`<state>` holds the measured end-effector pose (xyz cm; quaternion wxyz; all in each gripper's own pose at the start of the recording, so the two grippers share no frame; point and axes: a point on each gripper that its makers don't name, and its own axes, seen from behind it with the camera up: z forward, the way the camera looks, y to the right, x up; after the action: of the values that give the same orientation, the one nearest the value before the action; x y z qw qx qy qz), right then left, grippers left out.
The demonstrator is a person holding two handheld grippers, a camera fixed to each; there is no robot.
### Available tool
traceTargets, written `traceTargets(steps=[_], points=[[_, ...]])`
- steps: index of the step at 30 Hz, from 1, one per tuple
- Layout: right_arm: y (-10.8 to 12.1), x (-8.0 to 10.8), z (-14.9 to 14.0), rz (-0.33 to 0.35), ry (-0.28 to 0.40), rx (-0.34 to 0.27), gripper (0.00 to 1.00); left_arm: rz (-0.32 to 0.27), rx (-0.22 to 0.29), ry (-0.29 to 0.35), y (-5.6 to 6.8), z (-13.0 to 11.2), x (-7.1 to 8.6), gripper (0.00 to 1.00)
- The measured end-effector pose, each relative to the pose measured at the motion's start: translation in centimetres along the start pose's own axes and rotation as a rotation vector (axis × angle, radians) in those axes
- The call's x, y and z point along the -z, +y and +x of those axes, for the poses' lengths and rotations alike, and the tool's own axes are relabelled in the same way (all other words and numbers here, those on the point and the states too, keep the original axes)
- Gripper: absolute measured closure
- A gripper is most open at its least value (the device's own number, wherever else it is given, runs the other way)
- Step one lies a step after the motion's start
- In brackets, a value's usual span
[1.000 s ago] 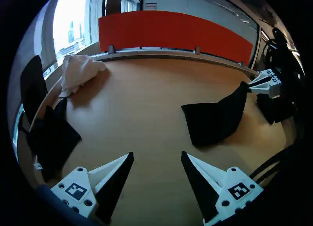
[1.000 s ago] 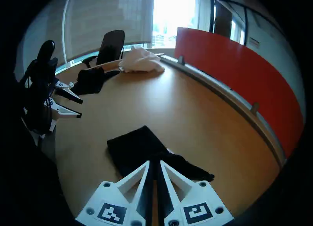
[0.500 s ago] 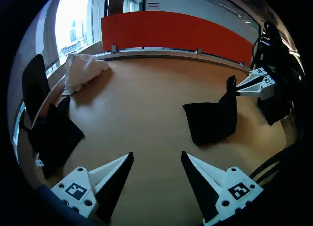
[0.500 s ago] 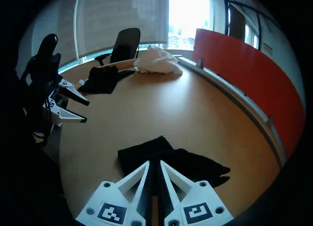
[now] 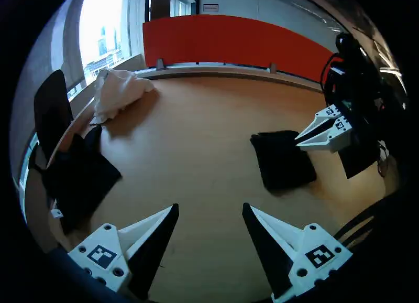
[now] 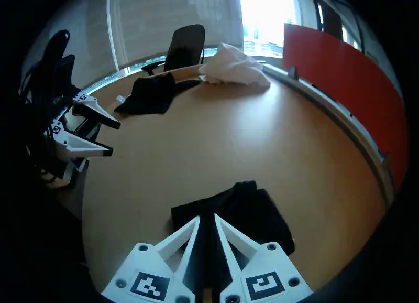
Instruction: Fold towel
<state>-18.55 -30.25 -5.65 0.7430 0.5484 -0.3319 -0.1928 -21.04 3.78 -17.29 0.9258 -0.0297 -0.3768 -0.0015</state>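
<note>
fingers point(image 6: 175, 240) of the right gripper point(image 6: 207, 217) are pressing together on the near edge of the black towel point(image 6: 251, 214), which is lying doubled over on the near right part of the table point(image 6: 209, 140). left gripper point(image 5: 210, 205) is hovering spread wide, holding nothing. risk, judging: if the right gripper is withdrawing before letting go, it is dragging the top layer and undoing the fold.

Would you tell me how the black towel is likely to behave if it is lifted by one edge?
The black towel probably flops and drapes: it lies flat in soft folds on the table. It seems light, since the right hand-held gripper pinches just its edge. It may unfold when raised.
</note>
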Motion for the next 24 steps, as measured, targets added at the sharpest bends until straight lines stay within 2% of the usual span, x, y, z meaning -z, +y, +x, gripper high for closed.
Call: traceTargets(steps=[9, 24], points=[[-0.7, -1.2, -0.9, 0.025, -0.032, -0.001, 0.96, 0.004, 0.007, -0.006, -0.1, -0.4, 0.1, 0.1], [-1.2, -1.1, -1.1, 0.04, -0.042, 0.006, 0.95, 0.005, 0.007, -0.009, -0.1, -0.4, 0.1, 0.1]])
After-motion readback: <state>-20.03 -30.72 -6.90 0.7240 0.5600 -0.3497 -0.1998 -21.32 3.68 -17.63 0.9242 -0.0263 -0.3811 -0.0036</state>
